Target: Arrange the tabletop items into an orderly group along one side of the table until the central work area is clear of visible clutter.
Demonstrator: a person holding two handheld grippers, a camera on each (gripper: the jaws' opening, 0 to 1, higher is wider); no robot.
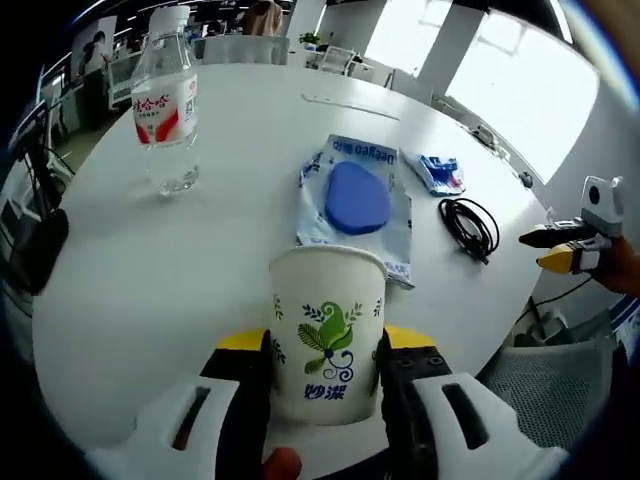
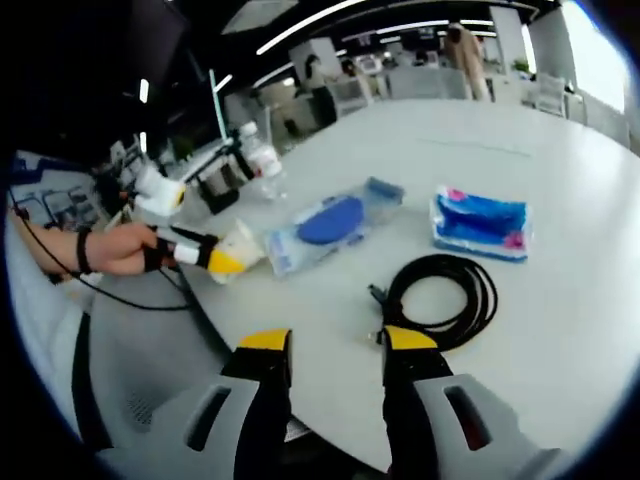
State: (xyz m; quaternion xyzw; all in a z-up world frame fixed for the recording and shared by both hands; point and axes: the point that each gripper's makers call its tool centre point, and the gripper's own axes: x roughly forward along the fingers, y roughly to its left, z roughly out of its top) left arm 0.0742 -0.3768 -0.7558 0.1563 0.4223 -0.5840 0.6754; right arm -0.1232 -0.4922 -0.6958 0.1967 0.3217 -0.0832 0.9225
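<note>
Fingers of left gripper (image 1: 328, 362) clamped on paper cup (image 1: 328, 330) | right gripper (image 2: 338, 342) fingers apart, empty, near cable (image 2: 441, 300)

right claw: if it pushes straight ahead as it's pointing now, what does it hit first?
Most likely the coiled black cable, lying on the table just ahead of the open right claw and slightly off to one side. Depth is unclear, so it might skim past the coil's edge.

Cup (image 1: 328, 335) stands before the pouch (image 1: 356, 205); cable (image 1: 470, 227) lies right.
</note>
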